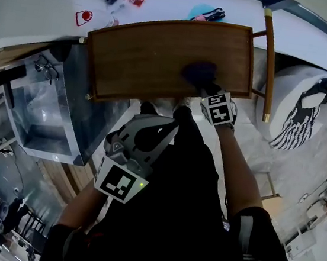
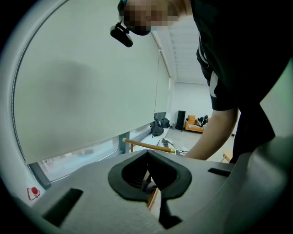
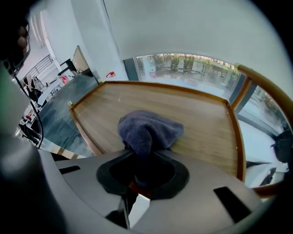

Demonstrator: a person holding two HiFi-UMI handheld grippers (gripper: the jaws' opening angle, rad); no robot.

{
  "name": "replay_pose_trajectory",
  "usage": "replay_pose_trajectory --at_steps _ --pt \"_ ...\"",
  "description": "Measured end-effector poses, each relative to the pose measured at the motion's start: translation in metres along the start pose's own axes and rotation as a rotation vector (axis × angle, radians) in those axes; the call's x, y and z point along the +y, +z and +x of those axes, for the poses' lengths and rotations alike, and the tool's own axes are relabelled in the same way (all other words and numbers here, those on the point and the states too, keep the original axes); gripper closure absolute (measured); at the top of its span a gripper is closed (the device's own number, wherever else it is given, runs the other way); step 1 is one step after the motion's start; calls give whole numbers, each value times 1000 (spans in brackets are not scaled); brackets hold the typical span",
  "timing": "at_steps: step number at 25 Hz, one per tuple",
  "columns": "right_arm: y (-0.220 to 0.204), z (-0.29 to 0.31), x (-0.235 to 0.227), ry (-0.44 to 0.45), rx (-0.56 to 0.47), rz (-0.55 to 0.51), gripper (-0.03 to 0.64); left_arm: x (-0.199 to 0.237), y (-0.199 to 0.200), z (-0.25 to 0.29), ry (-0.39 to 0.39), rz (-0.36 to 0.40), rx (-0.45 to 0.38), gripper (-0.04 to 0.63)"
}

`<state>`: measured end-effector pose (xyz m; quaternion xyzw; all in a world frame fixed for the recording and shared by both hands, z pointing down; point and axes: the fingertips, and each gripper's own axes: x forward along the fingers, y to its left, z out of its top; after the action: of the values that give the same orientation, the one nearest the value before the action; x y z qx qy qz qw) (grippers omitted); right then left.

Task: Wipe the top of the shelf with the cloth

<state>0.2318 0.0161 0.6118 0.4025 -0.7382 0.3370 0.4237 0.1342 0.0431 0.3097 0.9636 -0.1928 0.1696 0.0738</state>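
Cloth [image 1: 199, 75] nr front rim, shelf top [image 1: 143, 58]

Bright window daylight, fisheye edges, perhaps soft

Daylight reaches you through the window [image 3: 183, 68] ahead, with greenery outside and a white wall [image 3: 192, 23] above. A white windowsill [image 1: 168, 7] runs behind the wooden shelf [image 1: 155, 60]. The floor [image 1: 287, 170] below you is pale and stone-patterned. At your right is a white round seat [image 1: 289, 84] with a black pattern, and at your left a glass case [image 1: 41, 105]. Far off in the left gripper view stands an orange sofa [image 2: 194, 124].
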Motion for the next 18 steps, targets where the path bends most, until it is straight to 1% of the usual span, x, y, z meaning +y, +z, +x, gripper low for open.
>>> replay_pose_trajectory --at_steps 6,14,18 --pt "-16 -15 -41 -62 0 39 555 -11 9 19 -29 23 -1 577" --pt "-31 -30 -76 -116 -10 79 555 -24 18 41 -66 42 2 577" --pt "-39 -37 -92 -156 -2 63 555 -30 22 48 -81 52 0 577"
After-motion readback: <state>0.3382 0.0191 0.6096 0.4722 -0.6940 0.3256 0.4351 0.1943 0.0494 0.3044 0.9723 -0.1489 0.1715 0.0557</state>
